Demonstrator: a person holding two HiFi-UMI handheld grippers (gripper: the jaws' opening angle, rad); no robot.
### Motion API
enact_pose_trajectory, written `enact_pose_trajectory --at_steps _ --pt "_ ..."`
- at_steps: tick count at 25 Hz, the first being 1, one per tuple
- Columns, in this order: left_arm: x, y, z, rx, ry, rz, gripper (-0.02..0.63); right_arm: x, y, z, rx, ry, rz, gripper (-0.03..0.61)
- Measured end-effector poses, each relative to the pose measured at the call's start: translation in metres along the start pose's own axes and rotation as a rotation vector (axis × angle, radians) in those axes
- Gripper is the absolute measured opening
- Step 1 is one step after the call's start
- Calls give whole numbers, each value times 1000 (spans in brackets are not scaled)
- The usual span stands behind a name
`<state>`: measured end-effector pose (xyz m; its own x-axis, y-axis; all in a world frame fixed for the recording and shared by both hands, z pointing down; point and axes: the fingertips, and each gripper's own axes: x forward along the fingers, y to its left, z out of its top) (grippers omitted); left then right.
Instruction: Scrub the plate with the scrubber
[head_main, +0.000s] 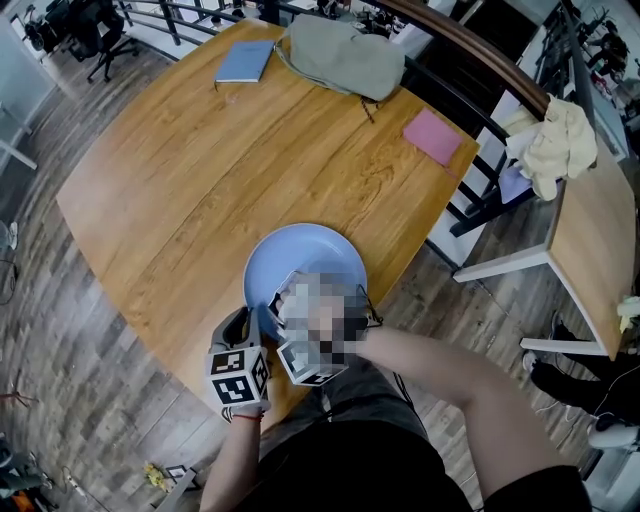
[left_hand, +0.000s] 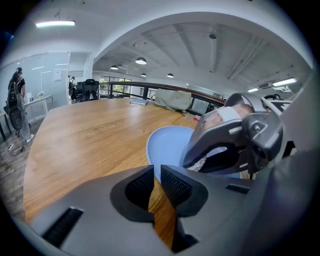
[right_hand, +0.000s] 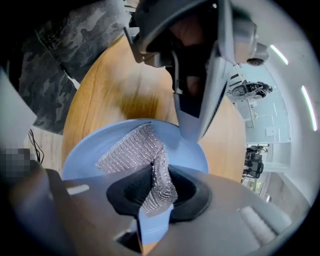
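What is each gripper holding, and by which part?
The right gripper pinches the mesh scrubber by one bunched edge; the left gripper clamps the plate at its near rim.

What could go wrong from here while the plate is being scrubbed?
1. The plate sits close to the near edge of the table, and the left gripper seems to pinch only its rim; a hard stroke might pull it loose and off the table.
2. The right gripper holds the scrubber by a narrow fold, so it may slip out under pressure.
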<state>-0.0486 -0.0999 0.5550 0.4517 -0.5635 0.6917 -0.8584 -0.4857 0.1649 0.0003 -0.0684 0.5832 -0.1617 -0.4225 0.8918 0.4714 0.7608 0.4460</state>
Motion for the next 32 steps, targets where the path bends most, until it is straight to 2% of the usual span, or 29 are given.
enact_pose_trajectory --at_steps 7,11,17,25,32 --pt "0 0 0 -14 -9 6 38 22 -45 -15 158 31 -64 91" --pt "0 0 -1 -5 -10 8 38 34 -69 -37 213 88 -142 90" --pt "1 -1 -2 30 -12 2 38 41 -80 -76 332 124 -182 89" --pt "1 2 -3 50 -14 14 38 37 -66 -133 510 175 -232 79" --pt "2 2 -4 56 -10 4 38 18 -26 -145 610 217 -198 77"
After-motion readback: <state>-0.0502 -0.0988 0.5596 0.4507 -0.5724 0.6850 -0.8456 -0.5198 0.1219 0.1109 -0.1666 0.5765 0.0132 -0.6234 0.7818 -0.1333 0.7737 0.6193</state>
